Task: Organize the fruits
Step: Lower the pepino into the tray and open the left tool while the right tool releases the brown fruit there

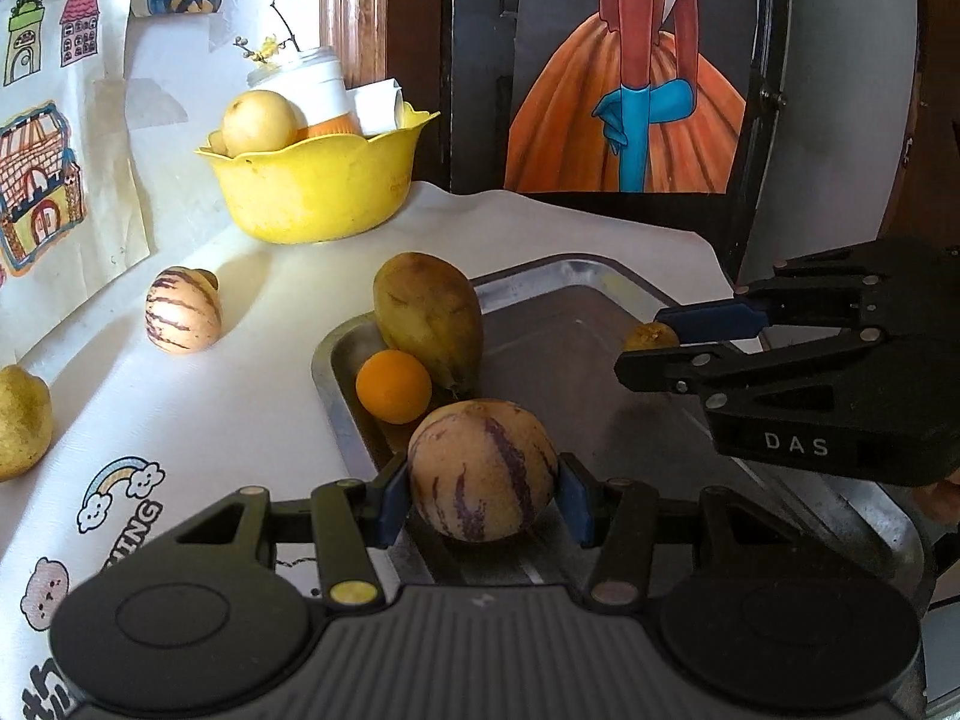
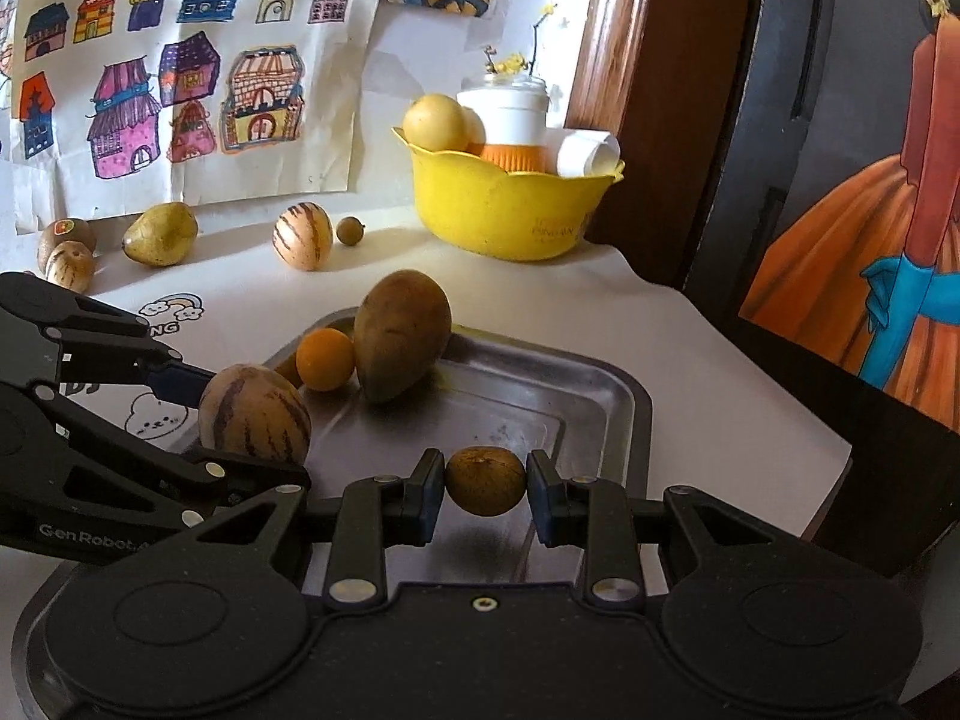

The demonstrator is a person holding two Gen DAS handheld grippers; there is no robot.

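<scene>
Nearest the lens, the left gripper (image 1: 483, 495) is clamped on a striped melon-like fruit (image 1: 482, 468), its blue pads pressing both flanks, holding it above the near left part of the metal tray (image 1: 600, 300). That fruit is roughly egg-shaped; its stripes run top to bottom, so its long axis stands about upright between the pads.

Beyond it, already in the tray's far left corner, a large brown-green mango (image 1: 429, 318) stands tilted with its narrow tip down toward the camera, touching an orange (image 1: 393, 385) beside it.

Smaller still, the right gripper (image 2: 486, 487) is narrowly closed on a small brown round fruit (image 2: 486, 480), which hangs over the tray's near middle. Its axis lies across, pad to pad, with the stem scar facing up.

Judgement: both fruits are at the placing step. To do it well, lower each until it touches the tray floor before releasing, set the striped fruit against the orange so it cannot roll, and keep the two grippers apart.

Loose fruits remain on the tablecloth (image 2: 690, 372) near the yellow bowl (image 2: 510, 210).
</scene>
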